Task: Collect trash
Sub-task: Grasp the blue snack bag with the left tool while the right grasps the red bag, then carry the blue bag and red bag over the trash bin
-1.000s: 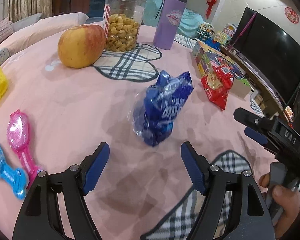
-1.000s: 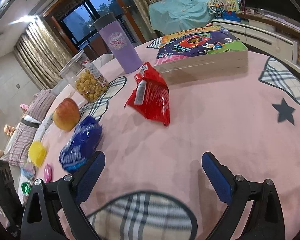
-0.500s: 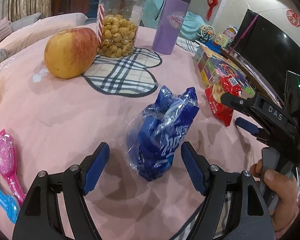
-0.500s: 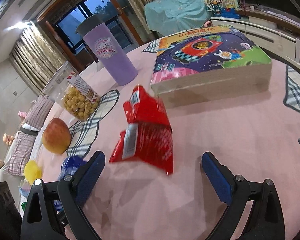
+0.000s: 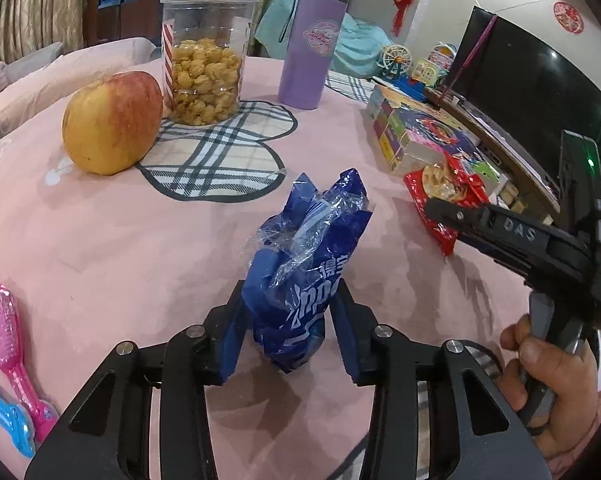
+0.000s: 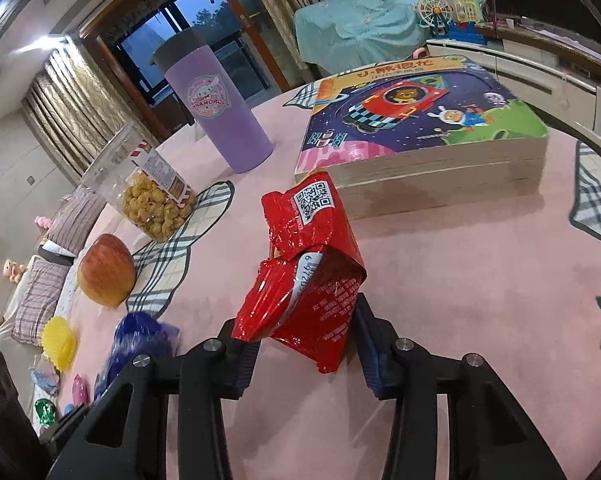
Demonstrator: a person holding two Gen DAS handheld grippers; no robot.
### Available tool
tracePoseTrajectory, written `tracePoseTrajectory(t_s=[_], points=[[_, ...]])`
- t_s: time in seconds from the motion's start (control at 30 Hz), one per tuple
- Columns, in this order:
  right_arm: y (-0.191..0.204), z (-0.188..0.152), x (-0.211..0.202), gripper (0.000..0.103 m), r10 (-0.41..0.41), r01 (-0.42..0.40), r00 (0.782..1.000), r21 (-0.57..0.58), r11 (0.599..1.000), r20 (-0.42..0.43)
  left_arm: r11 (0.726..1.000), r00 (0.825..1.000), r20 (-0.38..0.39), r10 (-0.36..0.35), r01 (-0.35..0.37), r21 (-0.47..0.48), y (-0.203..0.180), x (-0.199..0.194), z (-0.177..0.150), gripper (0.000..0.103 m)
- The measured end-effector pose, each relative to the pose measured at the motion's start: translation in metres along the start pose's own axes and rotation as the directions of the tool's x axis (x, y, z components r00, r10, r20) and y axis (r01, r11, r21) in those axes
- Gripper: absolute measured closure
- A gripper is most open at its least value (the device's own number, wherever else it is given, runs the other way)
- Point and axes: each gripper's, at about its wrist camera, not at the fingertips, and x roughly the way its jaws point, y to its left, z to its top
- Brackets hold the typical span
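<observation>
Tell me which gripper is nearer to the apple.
Left. The left gripper, closing on the blue wrapper, sits nearer the apple. The right gripper, closing on the red wrapper, is farther off beside the book.

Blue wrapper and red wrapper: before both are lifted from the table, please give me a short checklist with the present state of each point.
1. Blue wrapper sits between the closing left gripper pads: ok.
2. Red wrapper sits between the closing right gripper pads: ok.
3. Grip firm enough to lift: cannot tell.
4. Apple and jar stand apart from both wrappers: ok.
5. Book stays clear of the red wrapper: ok.
</observation>
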Motion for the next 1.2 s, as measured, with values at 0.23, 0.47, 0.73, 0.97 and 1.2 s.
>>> tracePoseTrajectory(t_s=[0.23, 0.47, 0.73, 0.97, 1.2], points=[[-0.010, -0.018, -0.035, 0.062, 0.011, -0.011, 1.000, 0.007, 1.000, 0.018, 0.999, 0.999, 0.003, -0.043, 0.043, 0.018, -0.021, -0.015, -0.012, 0.067], [-0.025, -0.044, -0.084, 0.062, -0.004, 0.003, 0.998, 0.014, 1.000, 0.057, 0.993, 0.994, -0.013, -0.107, 0.107, 0.055, -0.055, -0.028, -0.031, 0.067], [-0.047, -0.077, -0.145, 0.062, -0.039, 0.035, 0.993, 0.041, 0.999, 0.116, 0.977, 0.983, -0.047, -0.177, 0.181, 0.110, -0.101, -0.042, -0.056, 0.067], [-0.069, -0.103, -0.183, 0.062, -0.080, 0.070, 0.987, 0.072, 0.995, 0.139, 0.956, 0.974, -0.063, -0.219, 0.227, 0.188, -0.141, -0.054, -0.072, 0.067], [-0.088, -0.121, -0.209, 0.062, -0.104, 0.086, 0.982, 0.118, 0.989, 0.156, 0.938, 0.967, -0.080, -0.243, 0.255, 0.236, -0.168, -0.062, -0.081, 0.067]])
